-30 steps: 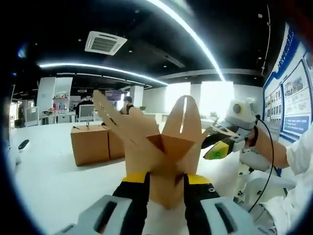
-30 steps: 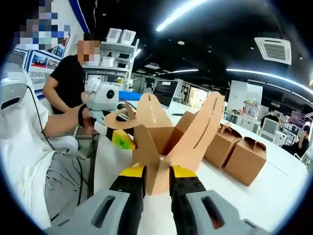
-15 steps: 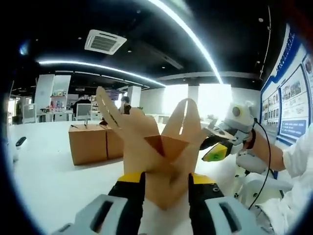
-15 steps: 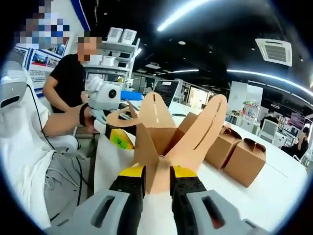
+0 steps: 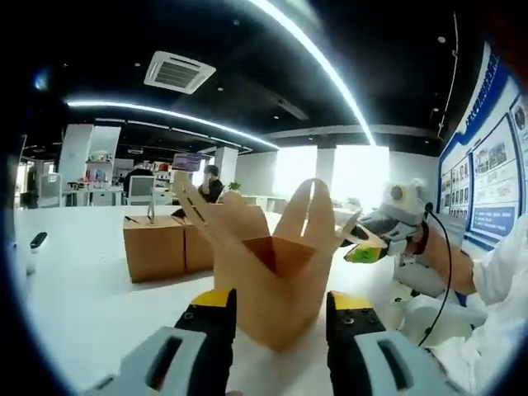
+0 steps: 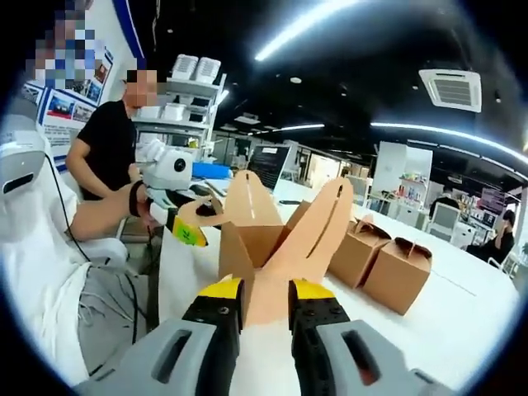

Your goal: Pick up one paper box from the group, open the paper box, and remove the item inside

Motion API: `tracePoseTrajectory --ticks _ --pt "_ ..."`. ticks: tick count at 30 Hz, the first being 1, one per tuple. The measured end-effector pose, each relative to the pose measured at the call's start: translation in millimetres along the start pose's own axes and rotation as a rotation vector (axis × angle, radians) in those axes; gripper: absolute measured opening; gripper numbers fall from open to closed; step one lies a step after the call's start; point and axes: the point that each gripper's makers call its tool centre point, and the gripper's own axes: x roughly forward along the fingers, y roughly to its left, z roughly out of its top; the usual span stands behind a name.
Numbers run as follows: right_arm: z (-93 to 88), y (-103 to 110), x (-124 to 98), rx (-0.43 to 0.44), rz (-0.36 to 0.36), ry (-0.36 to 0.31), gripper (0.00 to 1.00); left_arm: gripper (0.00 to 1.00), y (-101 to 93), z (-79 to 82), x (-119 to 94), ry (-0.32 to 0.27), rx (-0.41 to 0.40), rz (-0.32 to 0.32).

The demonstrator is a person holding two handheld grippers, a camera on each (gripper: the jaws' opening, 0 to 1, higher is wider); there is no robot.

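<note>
Brown paper box [image 5: 276, 272] between parted left fingers [image 5: 216, 307] — flap pinched by right fingers [image 6: 224, 290].

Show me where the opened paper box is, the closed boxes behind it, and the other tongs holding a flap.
Opened paper box [image 5: 276, 289], left gripper view, front wall.
Closed boxes [image 5: 153, 246], left gripper view, front face of the nearer one.
Right tongs [image 5: 363, 252], left gripper view, tips at a flap.

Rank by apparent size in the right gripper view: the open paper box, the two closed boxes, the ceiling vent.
1. Open paper box, though it is nearest the camera.
2. The two closed boxes look alike.
3. Ceiling vent.
</note>
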Motion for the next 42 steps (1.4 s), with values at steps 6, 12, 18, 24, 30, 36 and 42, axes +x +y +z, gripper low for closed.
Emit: tracePoseTrajectory --ticks 6,12,18,24,30,36,42 --pt "1.6 2 -1 -0.011 -0.002 0.006 0.22 0.45 4.0 4.6 -9 -0.005 0.0 0.008" --pt "6.0 1 0 -0.015 -0.004 -0.002 0.22 0.45 12.3 12.6 -18 -0.021 -0.002 0.028" --pt "12.6 0 -2 -0.015 -0.011 -0.018 0.22 0.45 17.2 17.1 -25 -0.026 -0.001 0.042" --pt "12.4 3 -3 -0.015 -0.007 -0.022 0.22 0.45 17.4 22.5 -28 -0.039 0.004 0.047" --pt "11.0 0 -4 -0.004 -0.016 -0.025 0.22 0.45 19.1 24.4 -28 -0.041 0.007 0.051" --pt "12.4 -1 -6 -0.006 -0.018 -0.032 0.22 0.45 17.4 21.5 -26 -0.032 0.009 0.045" --pt "11.7 -4 -6 0.003 -0.028 -0.021 0.22 0.45 16.8 27.3 -30 -0.044 0.017 0.043"
